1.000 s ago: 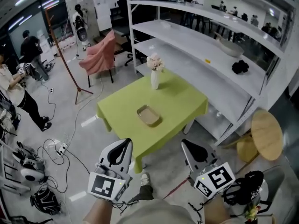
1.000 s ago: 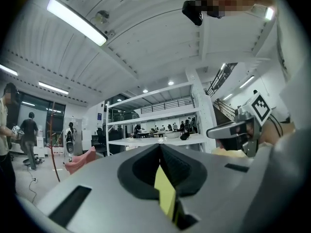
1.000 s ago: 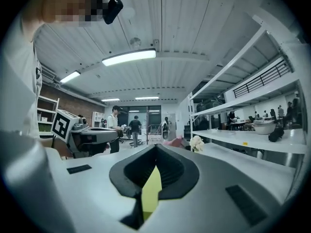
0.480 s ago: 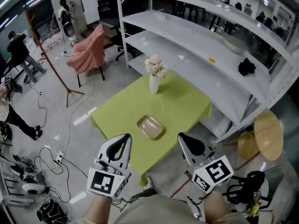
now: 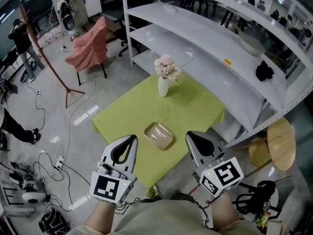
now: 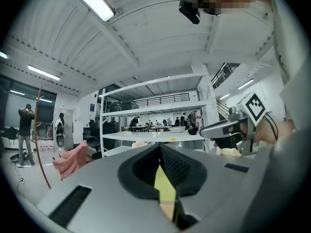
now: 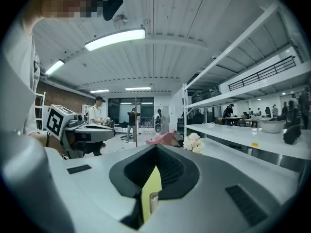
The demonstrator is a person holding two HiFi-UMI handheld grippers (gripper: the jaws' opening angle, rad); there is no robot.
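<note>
I hold both grippers side by side above the near corner of a lime-green table [image 5: 128, 112]. My left gripper [image 5: 128, 140] hangs over the table's near-left edge, jaws together and empty. My right gripper [image 5: 191, 135] is over the near-right edge, jaws likewise together and empty. Between them, a little farther on, a shallow tan tray [image 5: 158, 135] lies on the cloth. A white vase of pale flowers [image 5: 165, 81] stands at the far corner. Through the left gripper [image 6: 159, 147] and the right gripper [image 7: 156, 147], only a thin slit of green shows; the flowers [image 7: 194, 142] appear in the right gripper view.
White shelving [image 5: 210, 58] runs behind and right of the table, with a bowl [image 5: 251, 44] and a dark object [image 5: 264, 71]. A pink-draped chair [image 5: 91, 45] and a wooden stand [image 5: 49, 65] are at the left. Cables [image 5: 56, 158] cross the floor. Round wooden stools [image 5: 279, 142] stand right.
I have come closer to the table: both grippers, earlier over the floor short of it, now reach over its near corner. Their jaws look the same.
</note>
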